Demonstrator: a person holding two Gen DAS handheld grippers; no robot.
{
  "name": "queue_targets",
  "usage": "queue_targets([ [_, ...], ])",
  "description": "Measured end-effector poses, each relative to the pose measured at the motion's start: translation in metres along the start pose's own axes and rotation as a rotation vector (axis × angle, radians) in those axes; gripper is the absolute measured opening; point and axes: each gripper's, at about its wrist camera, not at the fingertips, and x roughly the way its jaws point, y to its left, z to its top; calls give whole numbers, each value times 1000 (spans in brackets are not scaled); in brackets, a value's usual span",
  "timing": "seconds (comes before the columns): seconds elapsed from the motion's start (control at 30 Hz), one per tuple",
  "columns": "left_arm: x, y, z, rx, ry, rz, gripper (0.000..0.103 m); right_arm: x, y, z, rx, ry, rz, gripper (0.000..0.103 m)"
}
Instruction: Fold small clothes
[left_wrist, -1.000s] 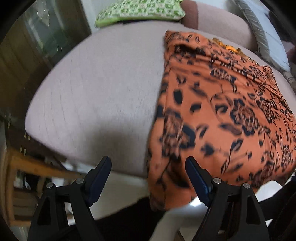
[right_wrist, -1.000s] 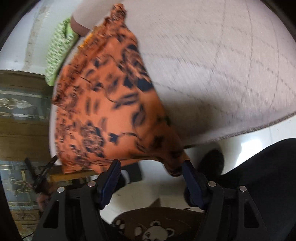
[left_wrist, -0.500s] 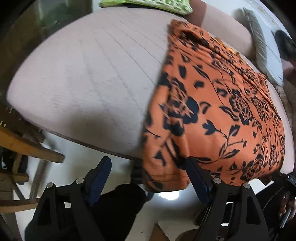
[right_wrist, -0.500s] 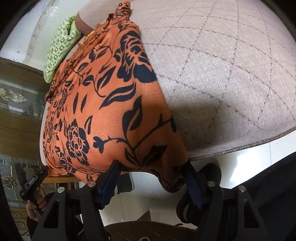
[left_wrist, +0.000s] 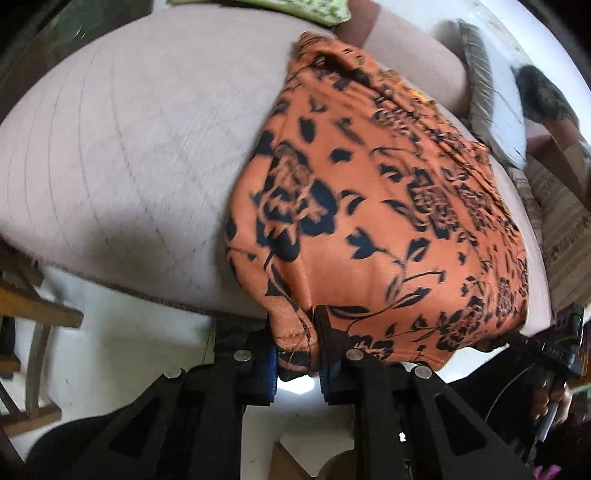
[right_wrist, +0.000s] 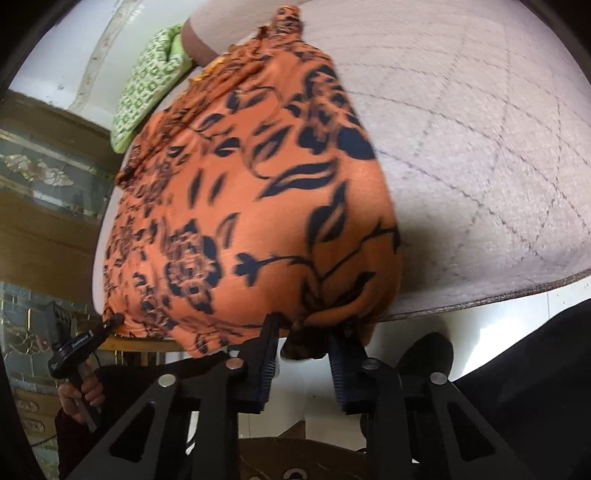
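An orange garment with a black flower print (left_wrist: 384, 221) was laid on a pale quilted cushion (left_wrist: 122, 147), its near hem hung over the cushion's edge at six o'clock. The left gripper (left_wrist: 295, 354) was seen closing, a bunched hem corner pinched between its pads. The right gripper (right_wrist: 304, 350) was likewise closing on the other hem corner, gathered between its jaws. Both views were blurred, so the print was hard to read. A green patterned cushion (right_wrist: 147, 85) was partly hidden at eleven o'clock.

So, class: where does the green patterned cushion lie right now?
In the right wrist view, the green patterned cushion lies upper left, at the far end of the orange floral garment.
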Motion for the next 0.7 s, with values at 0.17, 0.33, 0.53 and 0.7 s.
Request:
queue_targets([
  [0.17,-24,-5,15,17,-44,-51,17,-27,21,10,-34,-47,127,18],
  [0.33,-43,-9,27,17,-92,-90,17,-56,35,33,-9,-109,263,17],
  [0.53,-47,-21,34,52,-105,-90,17,-49,30,48,59,11,99,18],
  [0.7,-29,-12,28,28,-48,-7,19,-37,7,37,37,74,-94,68],
])
